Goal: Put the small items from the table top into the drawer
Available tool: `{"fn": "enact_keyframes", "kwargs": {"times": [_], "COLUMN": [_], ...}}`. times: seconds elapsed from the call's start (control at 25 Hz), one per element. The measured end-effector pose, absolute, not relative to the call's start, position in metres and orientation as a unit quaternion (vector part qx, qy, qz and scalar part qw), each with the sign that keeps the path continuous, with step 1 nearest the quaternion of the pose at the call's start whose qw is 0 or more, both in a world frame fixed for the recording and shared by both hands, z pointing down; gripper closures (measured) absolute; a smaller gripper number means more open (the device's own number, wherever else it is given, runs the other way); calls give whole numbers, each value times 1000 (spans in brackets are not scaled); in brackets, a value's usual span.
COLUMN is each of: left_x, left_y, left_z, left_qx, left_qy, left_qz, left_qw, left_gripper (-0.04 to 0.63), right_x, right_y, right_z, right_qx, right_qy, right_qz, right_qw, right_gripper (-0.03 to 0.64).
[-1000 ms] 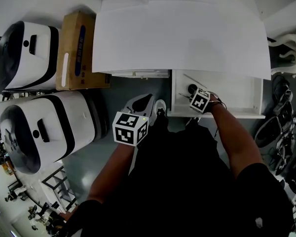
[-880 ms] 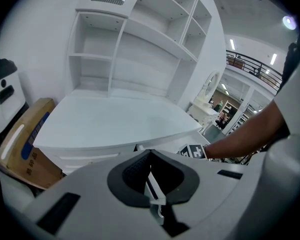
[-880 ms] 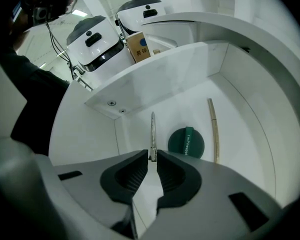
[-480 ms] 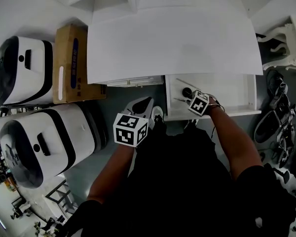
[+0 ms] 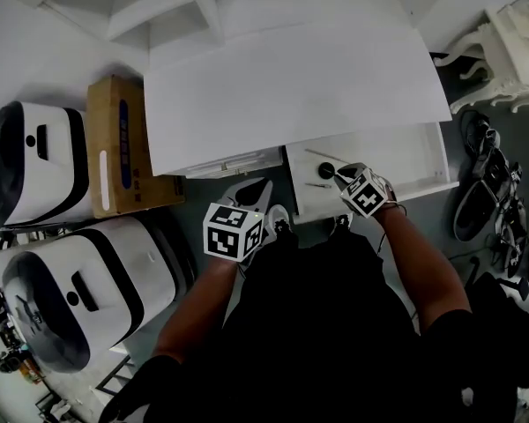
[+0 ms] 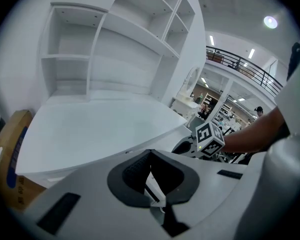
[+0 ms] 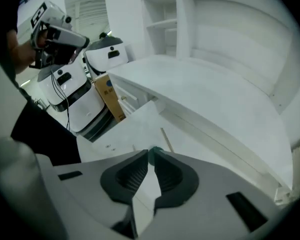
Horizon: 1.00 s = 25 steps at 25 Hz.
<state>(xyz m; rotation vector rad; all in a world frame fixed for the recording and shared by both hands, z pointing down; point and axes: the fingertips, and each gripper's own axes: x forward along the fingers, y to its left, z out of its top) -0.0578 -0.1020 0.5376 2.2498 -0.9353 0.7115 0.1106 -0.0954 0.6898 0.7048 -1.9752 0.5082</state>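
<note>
The white table top (image 5: pixel 300 86) carries no small items. Under its right half the drawer (image 5: pixel 414 161) stands open. On the drawer floor lie a dark round item (image 5: pixel 326 171) and two thin sticks (image 5: pixel 322 155). My right gripper (image 5: pixel 346 177) is over the drawer's front part, just right of the round item, jaws shut and holding nothing. In the right gripper view the dark round item (image 7: pixel 151 150) peeks out just beyond the tips, with a stick (image 7: pixel 166 140) past it. My left gripper (image 5: pixel 251 190) hangs in front of the table, left of the drawer, shut and empty.
A cardboard box (image 5: pixel 119 148) and two white machines (image 5: pixel 35 166) stand on the floor at the left. Shoes (image 5: pixel 476 210) lie right of the drawer. An ornate white piece of furniture (image 5: pixel 511 51) stands at the far right. White shelves (image 6: pixel 115 39) rise behind the table.
My right gripper has drawn back toward the drawer's front, away from the dark round item, which stays on the drawer floor. The left gripper has barely moved.
</note>
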Motion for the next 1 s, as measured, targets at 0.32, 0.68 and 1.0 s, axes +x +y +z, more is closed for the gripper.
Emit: {"fn": "enact_keyframes", "kwargs": {"times": [0.32, 0.68, 1.0], "left_x": [-56, -44, -36], "left_y": [-102, -85, -61], "left_z": [532, 531, 516], "left_qx": [870, 892, 899], "left_qy": [-306, -248, -250], "left_qz": [272, 283, 269], "left_qw": [274, 250, 238], "left_gripper": [592, 592, 592], "right_x": [111, 114, 125], "right_y": [-94, -72, -32], "right_z": [616, 552, 551], "right_qx": [437, 537, 543], "right_qy": [-790, -761, -757], "right_qz": [290, 316, 315], "right_qw": [317, 179, 183], "right_gripper": [566, 568, 568]}}
